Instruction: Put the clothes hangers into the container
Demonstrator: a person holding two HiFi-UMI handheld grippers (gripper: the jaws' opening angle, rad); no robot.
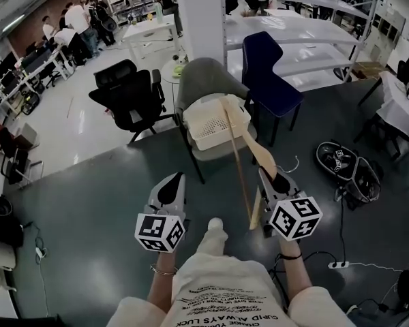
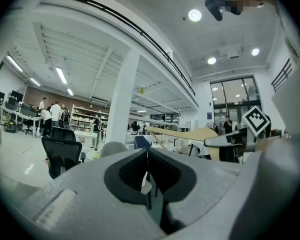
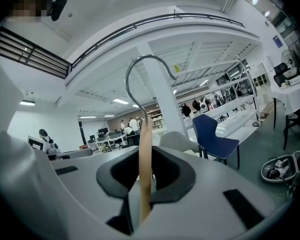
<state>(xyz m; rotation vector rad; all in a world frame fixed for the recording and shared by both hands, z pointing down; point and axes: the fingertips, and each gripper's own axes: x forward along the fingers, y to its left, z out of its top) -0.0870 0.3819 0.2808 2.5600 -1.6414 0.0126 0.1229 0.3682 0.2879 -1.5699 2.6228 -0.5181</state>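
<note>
A wooden clothes hanger (image 1: pixel 260 157) with a metal hook (image 3: pixel 140 66) is held up in my right gripper (image 1: pixel 268 174), which is shut on its wooden body (image 3: pixel 144 179). The hanger's long bar (image 1: pixel 237 161) slants up over the white slatted basket (image 1: pixel 206 136), which sits on a grey chair (image 1: pixel 208 80) ahead of me. My left gripper (image 1: pixel 172 184) hangs to the left of the hanger, shut with nothing between its jaws (image 2: pixel 147 154). In the left gripper view the hanger (image 2: pixel 182 133) and the right gripper (image 2: pixel 230 141) show at the right.
A black office chair (image 1: pixel 131 99) stands left of the grey chair and a blue chair (image 1: pixel 268 73) right of it. A white column (image 1: pixel 198 16) rises behind. A black bag (image 1: pixel 347 166) and a power strip (image 1: pixel 338 265) with cables lie on the floor at the right. People work at desks far left.
</note>
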